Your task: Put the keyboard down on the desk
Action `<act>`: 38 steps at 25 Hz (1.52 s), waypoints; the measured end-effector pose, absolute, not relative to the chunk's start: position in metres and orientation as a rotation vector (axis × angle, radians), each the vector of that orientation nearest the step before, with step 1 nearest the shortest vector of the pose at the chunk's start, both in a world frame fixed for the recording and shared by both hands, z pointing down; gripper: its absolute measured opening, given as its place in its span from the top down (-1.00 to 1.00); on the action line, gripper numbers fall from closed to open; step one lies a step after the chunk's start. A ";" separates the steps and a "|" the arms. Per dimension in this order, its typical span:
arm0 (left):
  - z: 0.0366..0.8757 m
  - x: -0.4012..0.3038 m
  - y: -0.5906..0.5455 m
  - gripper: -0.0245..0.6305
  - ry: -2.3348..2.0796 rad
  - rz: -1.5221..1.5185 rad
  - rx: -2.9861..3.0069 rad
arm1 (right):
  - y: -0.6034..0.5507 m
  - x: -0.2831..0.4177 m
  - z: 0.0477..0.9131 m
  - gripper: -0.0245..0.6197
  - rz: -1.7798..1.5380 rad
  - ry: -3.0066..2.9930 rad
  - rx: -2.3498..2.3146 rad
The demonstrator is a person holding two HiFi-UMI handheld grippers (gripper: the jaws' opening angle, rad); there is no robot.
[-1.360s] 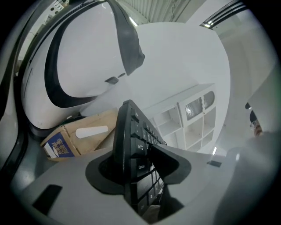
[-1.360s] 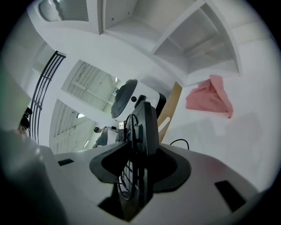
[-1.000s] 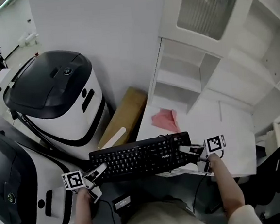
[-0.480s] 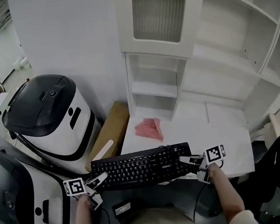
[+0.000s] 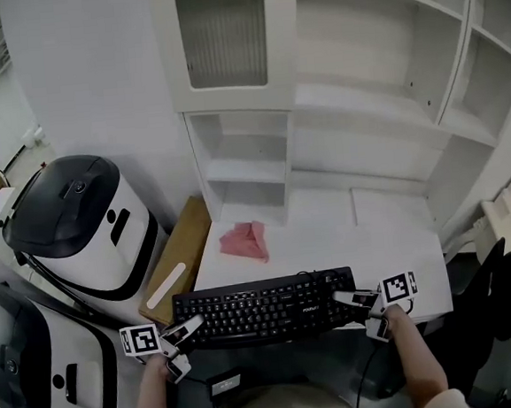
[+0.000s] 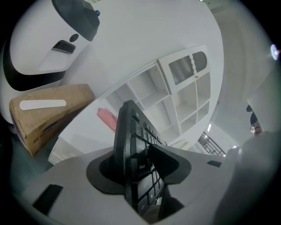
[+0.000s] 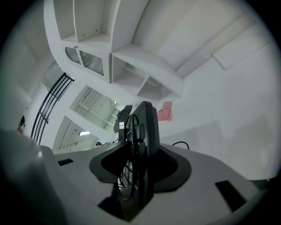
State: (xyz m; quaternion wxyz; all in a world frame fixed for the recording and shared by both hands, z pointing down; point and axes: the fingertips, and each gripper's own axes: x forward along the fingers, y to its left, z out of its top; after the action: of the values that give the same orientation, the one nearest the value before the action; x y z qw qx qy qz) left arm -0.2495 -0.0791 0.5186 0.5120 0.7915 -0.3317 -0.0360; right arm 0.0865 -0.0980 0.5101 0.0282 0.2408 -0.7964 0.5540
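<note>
**A:** Why is the person using 2 claws on 1 keyboard (image 5: 263,308)?

**B:** It is long and flat, so a grip at one end would be letting it sag or twist. The left claw (image 5: 188,327) is pinching the left short end and the right claw (image 5: 344,299) is pinching the right one. Each is pressing 1 pad on the key face and 1 on the underside, and that is keeping the board level with its keys up.

**A:** Where is it hanging?

**B:** It is running along the near edge of the white table (image 5: 391,231), right in front of the person. I am judging that it is not resting yet — the head view is not showing contact either way.

**A:** Is anything lying in its way?

**B:** A pink cloth (image 5: 244,241) is lying further back, close to the white shelf unit (image 5: 318,104) and apart from the keyboard. The strip between them is looking like the obvious landing spot.

**A:** What is looping beside the right claw?

**B:** That is the keyboard's cable (image 7: 121,126), gathered against that end with its USB plug showing — likely so that it is not trailing.

**A:** And off to the left?

**B:** A cardboard box (image 5: 176,263) is leaning beside the table, next to 2 black-and-white machines (image 5: 79,223). Neither is touching the keyboard.
</note>
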 end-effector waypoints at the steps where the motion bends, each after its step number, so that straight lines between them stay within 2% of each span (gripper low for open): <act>1: 0.518 -0.243 -0.079 0.32 -0.812 -0.058 1.921 | -0.095 0.095 0.510 0.35 1.713 -2.463 0.745; 7: 0.507 -0.189 -0.077 0.32 -0.780 -0.053 1.929 | -0.086 0.153 0.511 0.35 1.700 -2.454 0.825; 15: 0.500 -0.137 -0.078 0.33 -0.748 0.031 1.954 | -0.069 0.197 0.506 0.35 1.752 -2.542 0.818; 22: 0.502 -0.094 -0.096 0.33 -0.660 0.090 1.986 | -0.052 0.255 0.526 0.35 1.777 -2.379 1.109; 26: 0.507 -0.076 -0.106 0.33 -0.601 0.109 1.997 | -0.050 0.253 0.510 0.35 1.783 -2.531 1.045; 38: 0.522 -0.046 -0.150 0.33 -0.462 0.090 1.978 | -0.069 0.280 0.507 0.35 1.760 -2.424 1.248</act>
State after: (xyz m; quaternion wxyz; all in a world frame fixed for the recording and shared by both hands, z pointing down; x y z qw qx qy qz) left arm -0.0456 -0.1503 0.5219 0.5263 0.8273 -0.1931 0.0374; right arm 0.2797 -0.0687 0.5074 -0.0517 0.3840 -0.7459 0.5417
